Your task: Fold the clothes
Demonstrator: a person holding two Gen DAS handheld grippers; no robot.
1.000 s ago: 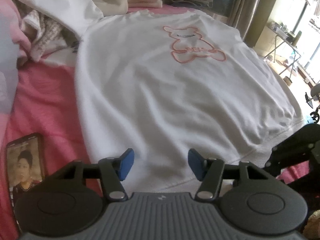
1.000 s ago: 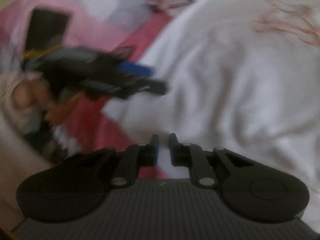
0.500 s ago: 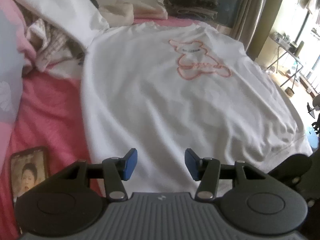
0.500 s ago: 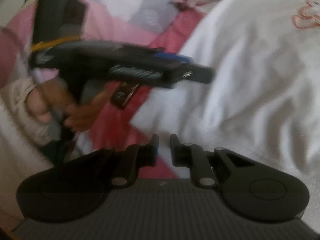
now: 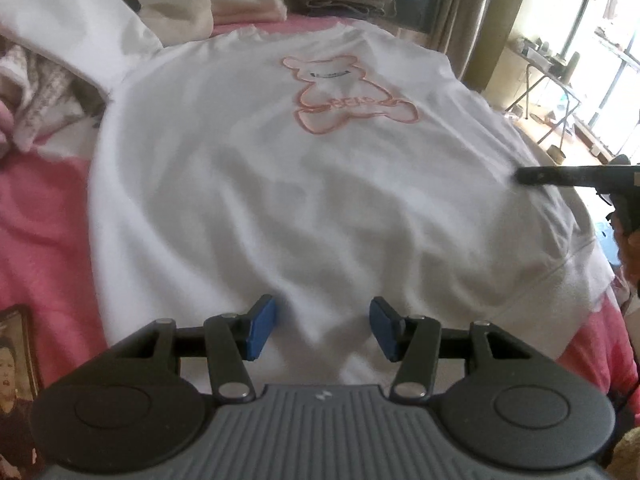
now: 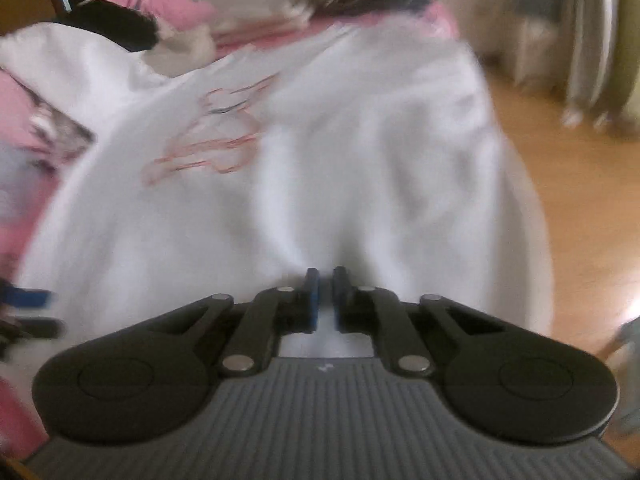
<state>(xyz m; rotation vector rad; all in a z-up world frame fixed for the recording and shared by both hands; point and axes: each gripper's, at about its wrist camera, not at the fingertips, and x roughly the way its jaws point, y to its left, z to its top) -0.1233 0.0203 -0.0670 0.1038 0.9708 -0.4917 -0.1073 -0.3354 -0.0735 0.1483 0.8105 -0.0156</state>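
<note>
Both grippers hover low over a white sweatshirt [image 5: 280, 184] spread flat on the pink bedspread [image 5: 44, 208]. Left gripper [image 5: 322, 330] stands half parted, empty, the hem just under its blue pads. Right gripper [image 6: 325, 300] has just been closing and is now pinched nearly together; blur hides whether cloth is caught in the slit. Soft, light and floppy, that shirt will sag and wrinkle, so I'd take it at the ribbed hem or a side seam. Only the left view shows the bear print [image 5: 344, 94] sharply, and a phone [image 5: 16, 380] to its left; only the right shows the wooden floor [image 6: 580, 200] beyond the bed edge
</note>
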